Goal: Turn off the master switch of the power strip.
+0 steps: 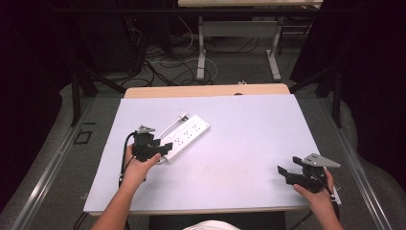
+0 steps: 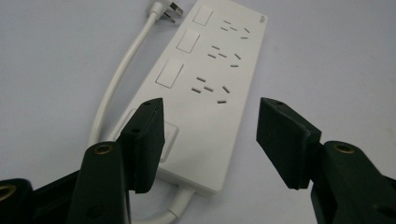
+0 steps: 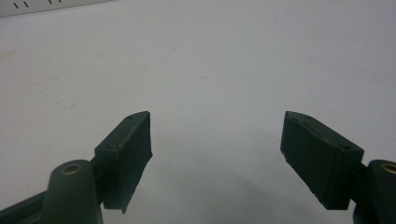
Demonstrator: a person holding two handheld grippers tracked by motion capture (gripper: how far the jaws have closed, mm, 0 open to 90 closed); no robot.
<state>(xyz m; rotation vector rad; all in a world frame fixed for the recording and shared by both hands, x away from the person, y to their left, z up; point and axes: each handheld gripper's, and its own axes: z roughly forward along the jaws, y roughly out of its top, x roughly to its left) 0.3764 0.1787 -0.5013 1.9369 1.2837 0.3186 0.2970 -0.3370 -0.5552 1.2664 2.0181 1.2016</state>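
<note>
A: The left gripper (image 1: 165,149), how does it stand in the high view?

B: It is at the left part of the table (image 1: 249,143), held by the left hand (image 1: 136,165). Its tips are at the near end of the white power strip (image 1: 186,135), which lies flat and diagonal, with its far end pointing to the right and away. A white cable (image 1: 168,128) runs along the left side of the strip, up to the plug (image 1: 182,115) at the far end.

A: And the right gripper (image 1: 283,171)?

B: It is near the right near corner of the table, well apart from the strip, in the right hand (image 1: 318,191). A grey three-cornered plate (image 1: 317,160) sits on top of it.

A: What does the left gripper view tell?

B: The left gripper (image 2: 210,135) has its jaws spread, one on each side of the near end of the power strip (image 2: 210,70). The pads do not press on it; the right one stands clearly apart from the edge. The cable (image 2: 119,79) curves at the left and the plug (image 2: 170,8) is at the far end.

A: And the right gripper view?

B: The right gripper (image 3: 217,140) is spread wide over the bare table (image 3: 210,60), with nothing between the jaws. A small edge of the power strip (image 3: 42,5) shows at the far left corner.
</note>
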